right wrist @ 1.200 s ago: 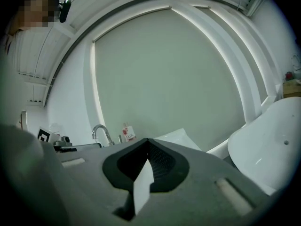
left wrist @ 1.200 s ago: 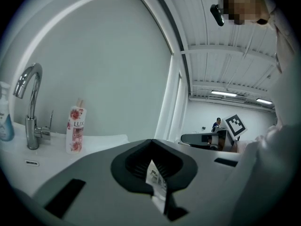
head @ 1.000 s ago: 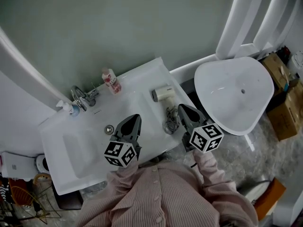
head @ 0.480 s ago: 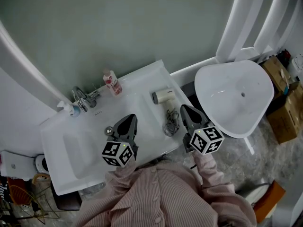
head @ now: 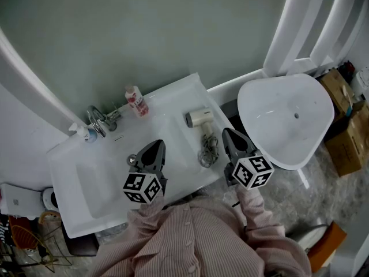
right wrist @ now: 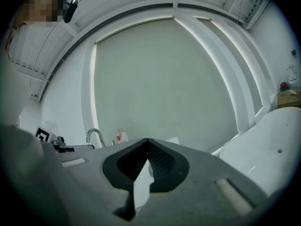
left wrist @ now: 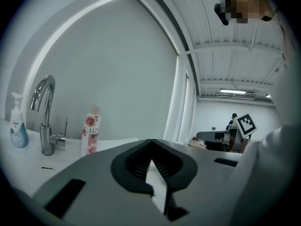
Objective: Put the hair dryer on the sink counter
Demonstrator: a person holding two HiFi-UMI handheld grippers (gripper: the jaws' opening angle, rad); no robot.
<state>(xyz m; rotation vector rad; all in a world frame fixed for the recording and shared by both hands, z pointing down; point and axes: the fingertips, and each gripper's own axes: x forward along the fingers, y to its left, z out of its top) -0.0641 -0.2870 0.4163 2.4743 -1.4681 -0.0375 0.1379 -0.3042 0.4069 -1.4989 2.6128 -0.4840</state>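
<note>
White bathroom mock-up, grey wall behind, and a white sink counter [head: 173,105] running across the middle.

Head view: the hair dryer [head: 199,118] already lies on its side on the right part of the counter, nozzle towards the basin, with its cord [head: 207,149] bunched just in front of it near the counter's front edge. My left gripper [head: 157,146] hangs over the basin's front. My right gripper [head: 227,134] sits just right of the cord, apart from the dryer. A white tub [head: 285,117] stands further right.

Left gripper view: jaws pressed together, nothing between them. Ahead I see the faucet [left wrist: 43,112], a pink-labelled bottle [left wrist: 90,133] and a soap pump [left wrist: 18,126].

Right gripper view: jaws likewise closed and empty, pointing level at the wall, faucet and bottle small in the distance.

I judge the placing done. To finish cleanly I'd keep both pairs of jaws closed and pull straight back towards me, keeping the right one clear of the cord so it can't drag the dryer off the edge
</note>
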